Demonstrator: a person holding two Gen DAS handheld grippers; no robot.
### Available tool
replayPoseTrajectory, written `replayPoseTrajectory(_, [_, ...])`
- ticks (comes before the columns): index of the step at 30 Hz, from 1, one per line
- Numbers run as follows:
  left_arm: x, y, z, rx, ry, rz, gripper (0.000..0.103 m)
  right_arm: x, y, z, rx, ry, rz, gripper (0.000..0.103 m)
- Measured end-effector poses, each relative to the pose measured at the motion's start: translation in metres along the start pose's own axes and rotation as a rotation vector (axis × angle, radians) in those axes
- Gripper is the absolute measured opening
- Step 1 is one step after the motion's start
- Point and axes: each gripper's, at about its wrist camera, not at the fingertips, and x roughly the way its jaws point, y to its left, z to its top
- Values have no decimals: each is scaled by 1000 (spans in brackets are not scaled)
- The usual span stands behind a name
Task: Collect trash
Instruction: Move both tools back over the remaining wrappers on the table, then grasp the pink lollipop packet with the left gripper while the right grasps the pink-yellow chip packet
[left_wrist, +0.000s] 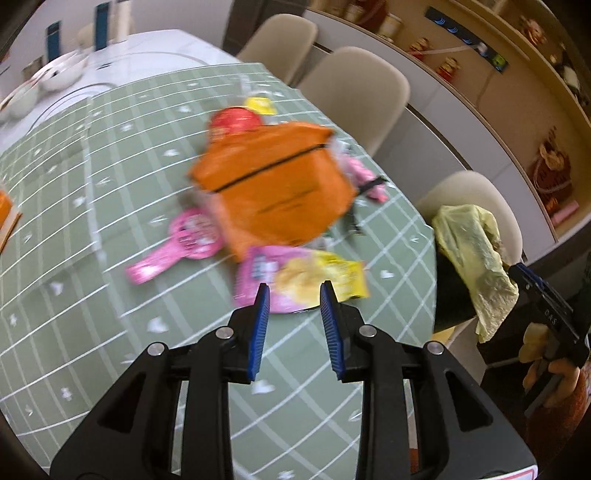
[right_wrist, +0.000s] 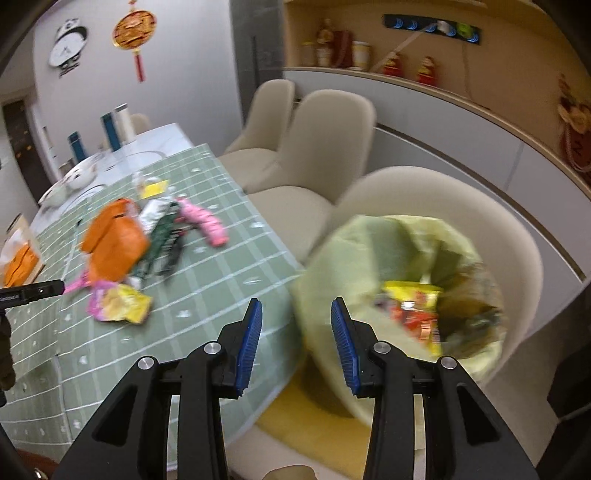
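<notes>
Both tools released: my left tool (left_wrist: 291, 302) nears snack wrapper (left_wrist: 303, 280) at 12 o'clock; thin foil may slip.

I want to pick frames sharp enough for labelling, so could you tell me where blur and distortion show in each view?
Left wrist view: the orange bag and pink-yellow snack packet are smeared by motion blur, while the left claw stays crisp; the tablecloth grid bows from fisheye. Right wrist view: the lined trash bin and table litter blur, the right claw is sharp, dark corners vignette.
</notes>
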Motion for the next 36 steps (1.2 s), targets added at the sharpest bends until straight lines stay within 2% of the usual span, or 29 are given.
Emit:
replayPoseTrajectory(6, [-18,49,-7,-63,-35,22,31,-1,54,-5,-37,-4,63,37])
replayPoseTrajectory(11, [-26,85,-7,-93,-73,38,32,14,84,-19,-50,43,135,38])
replayPoseTrajectory(14, [-21,98,-9,-107,-76,44,32,27,102,-28,-80,83,168,46])
replayPoseTrajectory(16, [-17,104,-13,-116,-69,47,32,37,113,-31,-100,116,213,47])
replayPoseTrajectory(23, [-17,108,-28,-139,-36,60,32,82,160,-8,-284,172,371,49])
replayPoseTrajectory(29, [-23,112,-47,-173,-13,76,32,133,198,9,-443,181,418,49])
replayPoseTrajectory(33, [-17,111,-46,-164,-4,57,32,149,195,7,-408,216,445,48])
replayPoseTrajectory(36, [-7,106,-29,-97,-12,43,32,143,184,-8,-361,259,484,48])
